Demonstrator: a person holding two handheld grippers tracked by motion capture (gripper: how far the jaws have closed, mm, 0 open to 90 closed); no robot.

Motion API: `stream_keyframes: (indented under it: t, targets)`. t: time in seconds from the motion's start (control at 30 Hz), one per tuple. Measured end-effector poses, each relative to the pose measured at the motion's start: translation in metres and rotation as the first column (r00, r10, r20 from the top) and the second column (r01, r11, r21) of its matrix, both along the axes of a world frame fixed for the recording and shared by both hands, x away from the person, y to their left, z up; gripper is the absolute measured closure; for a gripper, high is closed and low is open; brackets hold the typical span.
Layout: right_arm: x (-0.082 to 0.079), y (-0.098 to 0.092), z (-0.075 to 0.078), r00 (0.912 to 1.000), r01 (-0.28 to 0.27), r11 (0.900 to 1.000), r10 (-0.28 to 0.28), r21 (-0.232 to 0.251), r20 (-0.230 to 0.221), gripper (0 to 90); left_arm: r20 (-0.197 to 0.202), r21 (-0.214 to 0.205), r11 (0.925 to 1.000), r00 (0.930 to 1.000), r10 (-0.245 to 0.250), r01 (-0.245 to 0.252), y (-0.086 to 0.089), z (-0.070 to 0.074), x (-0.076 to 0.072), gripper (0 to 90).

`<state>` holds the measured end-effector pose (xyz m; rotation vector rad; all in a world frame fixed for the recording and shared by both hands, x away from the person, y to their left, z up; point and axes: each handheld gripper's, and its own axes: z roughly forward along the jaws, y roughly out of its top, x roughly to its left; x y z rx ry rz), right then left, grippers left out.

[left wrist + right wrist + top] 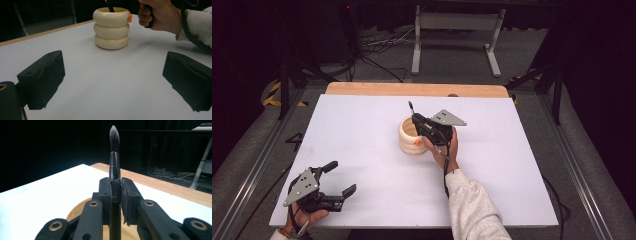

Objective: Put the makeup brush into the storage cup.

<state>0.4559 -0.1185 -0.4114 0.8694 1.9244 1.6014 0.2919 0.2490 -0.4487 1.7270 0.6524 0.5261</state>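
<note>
At the near left corner of the desk (362, 130): left gripper (334, 180) sits low over the white surface in the person's left hand (304, 217), jaws spread wide, nothing between them. In the left gripper view both black pads (42, 80) are well apart with bare desk between.

Mid-desk, slightly toward the far edge: cream holder (411, 137), three stacked rings, open top, small orange tab on its side. Stands upright, apart from every edge.

Right gripper (424, 127) is just beside and above the holder's right rim, held by the right hand (444, 147), grey-sleeved forearm coming in from the near edge. Jaws clamped tight on a black brush (411, 108). The right gripper view shows the brush (114, 157) pinched between the two pads, handle running down over the holder's yellow-lit opening (75, 215), dark bristle tip pointing up and away. In the left gripper view the handle's lower end dips inside the holder (111, 27) mouth.

Far edge: bare wooden strip (417, 89) beyond the white sheet.
</note>
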Motion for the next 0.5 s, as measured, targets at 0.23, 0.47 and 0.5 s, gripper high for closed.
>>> stream_keyframes:
  t: [0.23,0.47,0.5]
  targets:
    - [0.0006,-0.0007,-0.0008,1.0000,0.002,1.0000,-0.002,-0.006,-0.008,79.9,-0.007,0.003,1.0000,1.0000,0.001,-0.001,0.0002,0.0000,0.0002,5.0]
    - [0.0005,-0.0018,0.0000,0.9999,0.010,0.9999,-0.010,0.006,-0.006,79.4,-0.002,-0.007,1.0000,1.0000,-0.006,0.006,0.0002,-0.0002,0.0000,4.9]
    - [0.0001,-0.0016,0.0002,0.9999,0.015,0.9999,-0.015,0.003,-0.005,79.1,-0.006,-0.004,0.9999,0.9999,-0.010,0.010,0.0006,-0.0002,0.0002,4.9]
